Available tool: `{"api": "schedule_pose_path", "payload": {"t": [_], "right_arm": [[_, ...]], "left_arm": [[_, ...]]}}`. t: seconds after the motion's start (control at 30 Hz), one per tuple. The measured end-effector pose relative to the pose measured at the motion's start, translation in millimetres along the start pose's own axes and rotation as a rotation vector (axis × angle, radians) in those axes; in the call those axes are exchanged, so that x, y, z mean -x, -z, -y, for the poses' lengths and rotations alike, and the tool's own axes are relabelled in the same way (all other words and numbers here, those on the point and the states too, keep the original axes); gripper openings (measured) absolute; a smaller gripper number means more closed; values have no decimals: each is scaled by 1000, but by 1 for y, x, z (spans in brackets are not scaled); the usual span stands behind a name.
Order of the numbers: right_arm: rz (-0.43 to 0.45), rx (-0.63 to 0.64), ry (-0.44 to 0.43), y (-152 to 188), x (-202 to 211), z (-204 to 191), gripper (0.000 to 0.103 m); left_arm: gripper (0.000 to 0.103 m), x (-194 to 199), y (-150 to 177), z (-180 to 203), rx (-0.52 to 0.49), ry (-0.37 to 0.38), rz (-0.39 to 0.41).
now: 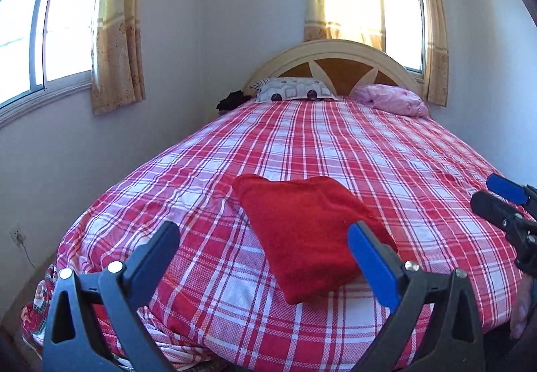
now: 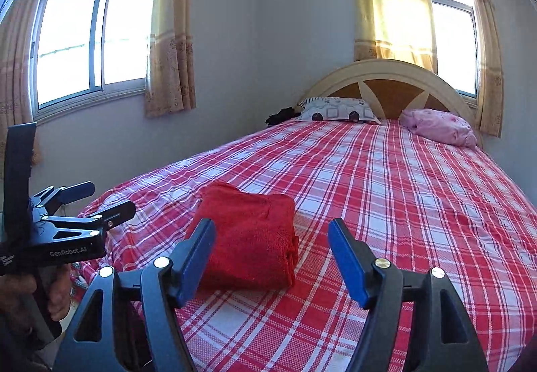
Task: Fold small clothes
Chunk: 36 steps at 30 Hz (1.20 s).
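Note:
A red fleece garment (image 1: 308, 231) lies folded into a thick stack near the foot of the bed (image 1: 386, 154); the right wrist view shows the same red fleece garment (image 2: 248, 234). My left gripper (image 1: 265, 237) hovers above and in front of it, its jaws wide apart and empty. My right gripper (image 2: 272, 237) is open too, with nothing between its blue pads (image 2: 345, 258), and is held off the cloth. Each gripper appears in the other's view: the right gripper (image 1: 503, 201) at the right edge, the left gripper (image 2: 100, 201) at the left with a hand on its handle.
The bed has a red and white plaid cover (image 2: 386, 191). At its head are a patterned pillow (image 1: 293, 90), a pink bundle (image 1: 392, 98), a dark item (image 1: 231, 100) and an arched headboard (image 1: 332, 53). Walls with curtained windows stand left and behind.

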State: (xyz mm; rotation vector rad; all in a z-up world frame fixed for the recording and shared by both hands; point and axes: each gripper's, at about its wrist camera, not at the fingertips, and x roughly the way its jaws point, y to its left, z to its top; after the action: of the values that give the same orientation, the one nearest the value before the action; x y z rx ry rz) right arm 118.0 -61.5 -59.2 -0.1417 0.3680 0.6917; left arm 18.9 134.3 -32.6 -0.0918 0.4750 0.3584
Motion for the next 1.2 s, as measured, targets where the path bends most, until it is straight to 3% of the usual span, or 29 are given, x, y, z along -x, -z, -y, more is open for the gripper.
{"api": "schedule_pose_path", "payload": {"t": [1.2], "right_arm": [[24,-3,-7,5,12,-3,71]], "left_arm": [[103,7,4,14,-10,21,-10]]}}
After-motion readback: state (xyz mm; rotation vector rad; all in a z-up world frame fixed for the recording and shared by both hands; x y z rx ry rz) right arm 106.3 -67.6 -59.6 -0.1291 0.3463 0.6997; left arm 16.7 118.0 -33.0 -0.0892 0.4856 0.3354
